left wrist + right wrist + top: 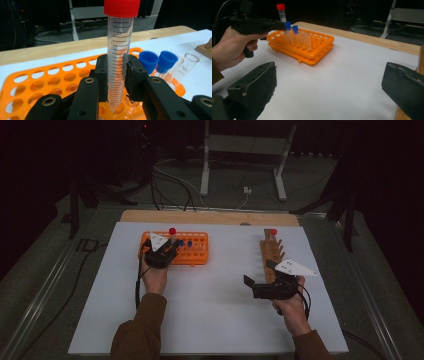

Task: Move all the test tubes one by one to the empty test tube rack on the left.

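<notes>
My left gripper [116, 72] is shut on a clear graduated tube with a red cap [119, 50], held upright. The tube's pointed tip sits at a hole in the orange rack [37, 82]. In the high view the left gripper [169, 249] hovers over the left part of the orange rack [197, 254], with the red cap [172, 231] above it. Two blue-capped tubes [156, 60] and an uncapped tube [191, 58] stand in the rack. My right gripper [257, 274] rests open near the wooden rack [272, 252], and nothing is between its jaws [329, 87].
A red-capped tube [273, 232] stands at the far end of the wooden rack. A white mat [220, 320] covers the table, with a wooden edge [210, 216] at the back. Cables and a stand's legs [242, 187] lie on the floor beyond.
</notes>
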